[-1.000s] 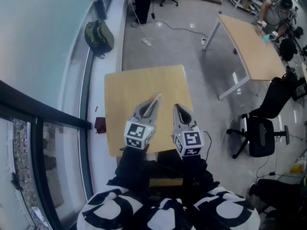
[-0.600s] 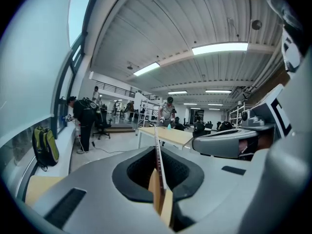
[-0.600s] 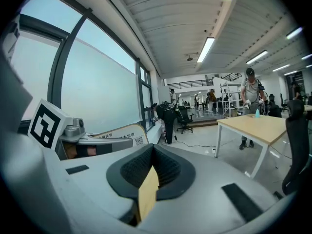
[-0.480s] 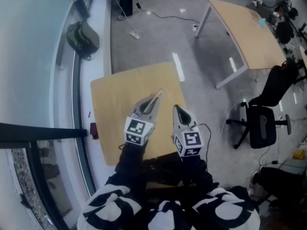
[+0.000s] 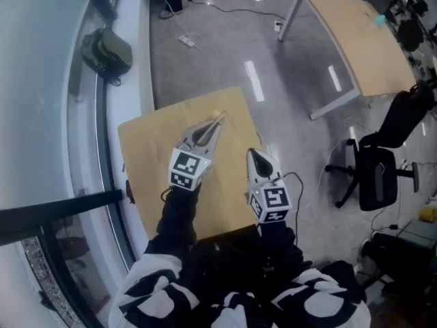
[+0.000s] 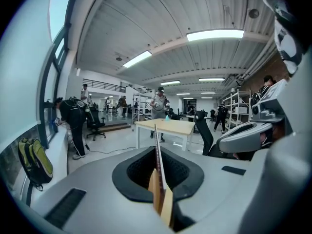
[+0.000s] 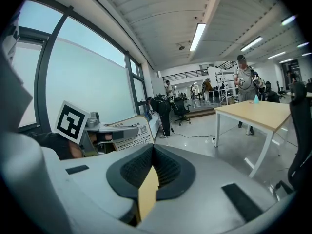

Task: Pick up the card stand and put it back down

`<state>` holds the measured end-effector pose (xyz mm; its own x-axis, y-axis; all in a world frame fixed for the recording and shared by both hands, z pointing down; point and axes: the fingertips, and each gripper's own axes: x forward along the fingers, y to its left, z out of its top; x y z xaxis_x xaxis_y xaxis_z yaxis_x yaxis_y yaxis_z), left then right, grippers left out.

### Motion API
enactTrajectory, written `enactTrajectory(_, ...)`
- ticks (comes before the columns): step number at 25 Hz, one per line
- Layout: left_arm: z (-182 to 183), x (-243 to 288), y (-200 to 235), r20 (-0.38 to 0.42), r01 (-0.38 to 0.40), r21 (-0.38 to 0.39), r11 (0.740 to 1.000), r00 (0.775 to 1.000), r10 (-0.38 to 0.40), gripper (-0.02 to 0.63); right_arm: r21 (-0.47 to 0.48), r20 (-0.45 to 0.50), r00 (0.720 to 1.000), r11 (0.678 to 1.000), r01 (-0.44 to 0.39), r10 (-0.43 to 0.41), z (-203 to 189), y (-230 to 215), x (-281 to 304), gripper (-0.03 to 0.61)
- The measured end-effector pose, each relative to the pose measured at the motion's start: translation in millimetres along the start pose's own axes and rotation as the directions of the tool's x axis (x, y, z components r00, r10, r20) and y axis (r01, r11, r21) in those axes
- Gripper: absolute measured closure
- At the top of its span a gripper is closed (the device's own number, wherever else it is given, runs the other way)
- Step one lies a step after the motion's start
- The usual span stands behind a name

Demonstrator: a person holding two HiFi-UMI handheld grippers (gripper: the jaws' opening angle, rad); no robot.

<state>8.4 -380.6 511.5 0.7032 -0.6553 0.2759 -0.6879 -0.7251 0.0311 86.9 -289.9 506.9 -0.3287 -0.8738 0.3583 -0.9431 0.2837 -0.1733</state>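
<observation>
The card stand (image 6: pixel 158 152) is gripped edge-on between the clenched jaws of the left gripper (image 5: pixel 218 118) and is held over the far half of the table (image 5: pixel 147 176). Whether it touches the tabletop cannot be told. Its printed face is seen from the right gripper view.

The right gripper (image 5: pixel 251 154) is found at about 5 o'clock from the stand, near the table's right edge. Its jaws are pressed together with nothing grasped.

A backpack (image 5: pixel 106 52) is seen on the floor at 10 o'clock beside the window. A second table (image 5: pixel 355 43) is placed at 2 o'clock and an office chair (image 5: pixel 379 176) at 4 o'clock.

A second ago the two grippers were held level, side by side. The left one has since been carried toward 12 o'clock, ahead of the right.
</observation>
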Motion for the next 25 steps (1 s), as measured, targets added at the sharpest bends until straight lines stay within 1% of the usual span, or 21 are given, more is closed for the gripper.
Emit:
enactTrajectory(4, -9, 35, 17, -0.032, 0.056, 0.046, 0.997, 0.998, -0.054, 0.591, 0.016, -0.018, 1.000, 1.000, -0.002, 0.002, -7, -17, 22, 0.557)
enactTrajectory(6, -21, 57, 22, -0.074, 0.112, 0.061, 0.992, 0.991, -0.108, 0.591, 0.030, -0.034, 0.999, 0.999, -0.015, 0.016, -11, -27, 33, 0.557)
enactTrajectory(9, -48, 94, 32, -0.159, 0.215, 0.045, 0.976, 0.966, -0.205, 0.591, 0.039, -0.059, 0.998, 0.999, -0.035, 0.037, -19, -36, 54, 0.557)
enactTrajectory(11, -67, 114, 39, -0.181, 0.260, 0.013, 0.965, 0.950, -0.254, 0.591, 0.045, -0.070, 0.996, 0.998, -0.046, 0.049, -25, -39, 67, 0.557)
enactTrajectory(13, -79, 128, 41, -0.183, 0.301, -0.017, 0.953, 0.936, -0.299, 0.591, 0.054, -0.082, 0.995, 0.997, -0.055, 0.059, -32, -42, 76, 0.557)
enactTrajectory(16, -87, 142, 36, -0.180, 0.371, -0.054, 0.927, 0.910, -0.374, 0.591, 0.061, -0.114, 0.992, 0.997, -0.056, 0.062, -41, -47, 82, 0.557)
enactTrajectory(19, -95, 156, 30, -0.194, 0.428, -0.060, 0.902, 0.881, -0.431, 0.591, 0.063, -0.142, 0.988, 0.996, -0.056, 0.065, -50, -54, 87, 0.557)
enactTrajectory(21, -101, 164, 27, -0.185, 0.465, -0.065, 0.883, 0.864, -0.468, 0.591, 0.069, -0.153, 0.986, 0.996, -0.052, 0.062, -55, -60, 89, 0.557)
enactTrajectory(25, -117, 172, 25, -0.178, 0.514, -0.070, 0.855, 0.837, -0.518, 0.591, 0.074, -0.166, 0.984, 0.996, -0.058, 0.070, -63, -67, 93, 0.557)
